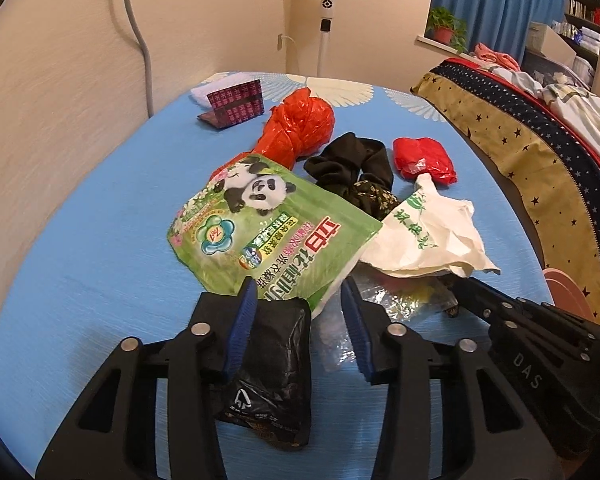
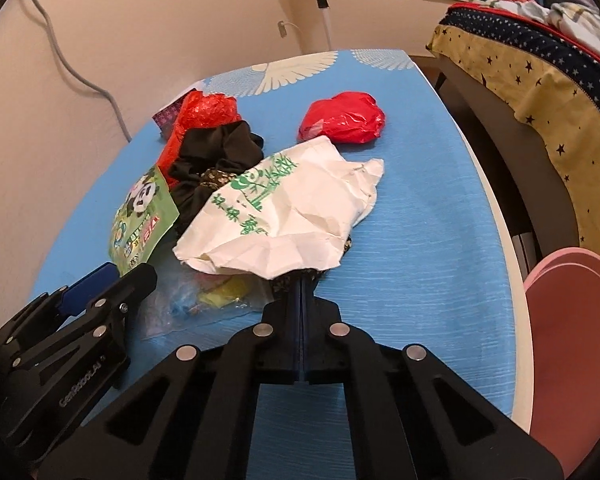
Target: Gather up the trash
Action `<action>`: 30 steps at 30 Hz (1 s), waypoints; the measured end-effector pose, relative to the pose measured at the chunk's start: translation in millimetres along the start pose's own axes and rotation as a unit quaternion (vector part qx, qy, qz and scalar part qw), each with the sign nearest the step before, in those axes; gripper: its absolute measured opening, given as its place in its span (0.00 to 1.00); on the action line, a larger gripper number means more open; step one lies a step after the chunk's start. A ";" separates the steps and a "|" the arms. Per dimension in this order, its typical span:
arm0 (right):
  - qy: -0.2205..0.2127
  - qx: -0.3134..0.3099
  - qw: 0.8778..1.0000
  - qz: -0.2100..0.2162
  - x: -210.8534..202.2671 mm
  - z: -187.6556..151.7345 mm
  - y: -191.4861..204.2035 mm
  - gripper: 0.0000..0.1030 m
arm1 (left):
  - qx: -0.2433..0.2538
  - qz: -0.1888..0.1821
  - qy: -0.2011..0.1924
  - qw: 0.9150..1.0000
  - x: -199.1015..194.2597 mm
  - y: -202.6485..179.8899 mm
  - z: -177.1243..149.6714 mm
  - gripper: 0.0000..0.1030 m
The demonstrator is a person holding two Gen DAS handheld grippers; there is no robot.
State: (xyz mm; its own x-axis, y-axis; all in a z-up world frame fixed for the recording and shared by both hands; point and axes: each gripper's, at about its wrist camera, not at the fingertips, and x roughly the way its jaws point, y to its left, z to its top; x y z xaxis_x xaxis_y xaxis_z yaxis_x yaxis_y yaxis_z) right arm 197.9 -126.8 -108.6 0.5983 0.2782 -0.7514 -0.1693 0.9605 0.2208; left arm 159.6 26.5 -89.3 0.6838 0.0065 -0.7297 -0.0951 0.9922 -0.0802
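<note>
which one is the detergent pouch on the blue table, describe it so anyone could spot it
On the blue table, find the heap of bags in the middle. The detergent pouch lies flat at the heap's near left side, beside the white bag. It alone is glossy green with a panda picture.

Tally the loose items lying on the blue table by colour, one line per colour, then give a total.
Red: 2, the knotted red bag and the small red bag
Black: 2, the black cloth and the black bag
Green: 1, the panda pouch
White: 1, the white bag
Clear: 1, the clear bag
Maroon: 1, the patterned card
Total: 8
</note>
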 end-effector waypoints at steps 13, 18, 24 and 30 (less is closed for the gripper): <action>-0.068 -0.028 0.997 0.030 -47.1 9.5 18.9 0.00 | -0.011 -0.002 -0.036 0.999 -24.9 8.7 10.8 0.03; -0.097 -0.036 0.994 0.044 -71.3 16.1 28.2 0.00 | -0.021 -0.008 -0.059 0.998 -42.4 12.6 17.4 0.00; -0.125 -0.046 0.989 0.059 -97.9 22.3 37.6 0.00 | -0.031 -0.016 -0.088 0.996 -65.7 15.3 25.2 0.00; -0.153 -0.057 0.984 0.070 -129.0 27.2 46.9 0.00 | -0.043 -0.027 -0.112 0.992 -91.2 22.8 26.6 0.00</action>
State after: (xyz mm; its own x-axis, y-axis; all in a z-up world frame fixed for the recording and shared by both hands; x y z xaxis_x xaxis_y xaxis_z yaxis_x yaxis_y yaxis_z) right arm 134.1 -117.7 15.6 0.7679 0.4093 -0.4927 -0.3421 0.9124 0.2249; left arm 114.3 51.9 -6.5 0.8317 -0.0092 -0.5551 -0.1085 0.9779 -0.1788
